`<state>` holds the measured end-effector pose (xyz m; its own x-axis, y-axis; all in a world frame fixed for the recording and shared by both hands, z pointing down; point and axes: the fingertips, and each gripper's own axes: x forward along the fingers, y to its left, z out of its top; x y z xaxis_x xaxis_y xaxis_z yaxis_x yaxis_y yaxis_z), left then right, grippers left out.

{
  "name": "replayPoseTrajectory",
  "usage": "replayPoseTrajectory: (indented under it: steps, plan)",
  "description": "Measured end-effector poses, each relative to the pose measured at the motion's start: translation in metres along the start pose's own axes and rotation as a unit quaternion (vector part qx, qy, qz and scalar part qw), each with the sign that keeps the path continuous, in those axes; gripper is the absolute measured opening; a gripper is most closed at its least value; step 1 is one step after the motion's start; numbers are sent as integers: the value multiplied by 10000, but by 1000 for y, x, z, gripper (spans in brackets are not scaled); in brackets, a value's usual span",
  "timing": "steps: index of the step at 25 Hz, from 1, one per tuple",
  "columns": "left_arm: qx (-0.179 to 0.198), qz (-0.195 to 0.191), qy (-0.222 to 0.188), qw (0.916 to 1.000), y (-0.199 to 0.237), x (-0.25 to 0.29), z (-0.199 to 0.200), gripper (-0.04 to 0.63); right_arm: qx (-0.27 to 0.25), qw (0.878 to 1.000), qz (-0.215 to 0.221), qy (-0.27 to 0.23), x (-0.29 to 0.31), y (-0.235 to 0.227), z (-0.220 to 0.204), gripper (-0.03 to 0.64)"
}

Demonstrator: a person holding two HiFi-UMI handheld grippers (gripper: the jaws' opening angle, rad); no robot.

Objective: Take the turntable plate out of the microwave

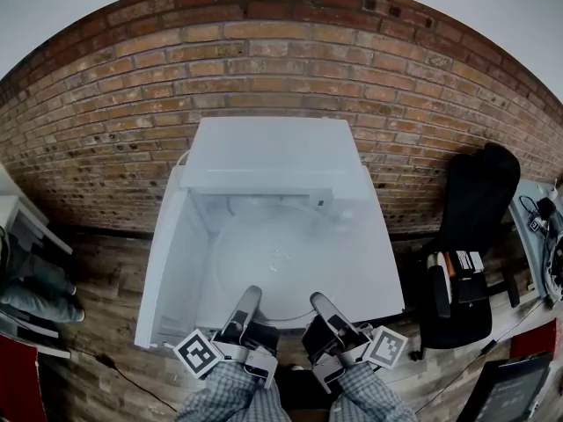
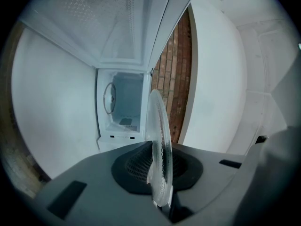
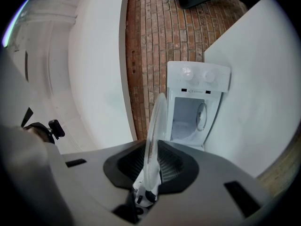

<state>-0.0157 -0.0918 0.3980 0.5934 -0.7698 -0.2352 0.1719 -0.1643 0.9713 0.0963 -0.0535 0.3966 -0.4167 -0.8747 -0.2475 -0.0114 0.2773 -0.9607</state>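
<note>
The round clear glass turntable plate [image 1: 273, 258] is held level in front of the white microwave [image 1: 273, 152], whose door [image 1: 165, 266] stands open to the left. My left gripper [image 1: 249, 295] is shut on the plate's near rim at the left. My right gripper [image 1: 318, 301] is shut on the near rim at the right. In the left gripper view the plate [image 2: 159, 140] shows edge-on between the jaws of the left gripper [image 2: 160, 175], with the open microwave cavity [image 2: 120, 107] beyond. In the right gripper view the plate [image 3: 153, 135] stands edge-on in the right gripper [image 3: 149, 175], and the microwave [image 3: 195, 105] lies behind it.
A brick wall [image 1: 264, 42] runs behind the microwave. A black chair [image 1: 479, 205] with small items on its seat stands at the right, next to a desk edge [image 1: 545, 236]. A person's legs [image 1: 31, 288] show at the left by a white shelf [image 1: 26, 222].
</note>
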Motion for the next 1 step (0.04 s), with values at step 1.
replayPoseTrajectory:
  steps: [1]
  plan:
    - [-1, 5, -2, 10000, 0, 0, 0, 37, 3, 10000, -10, 4, 0, 0, 0, 66]
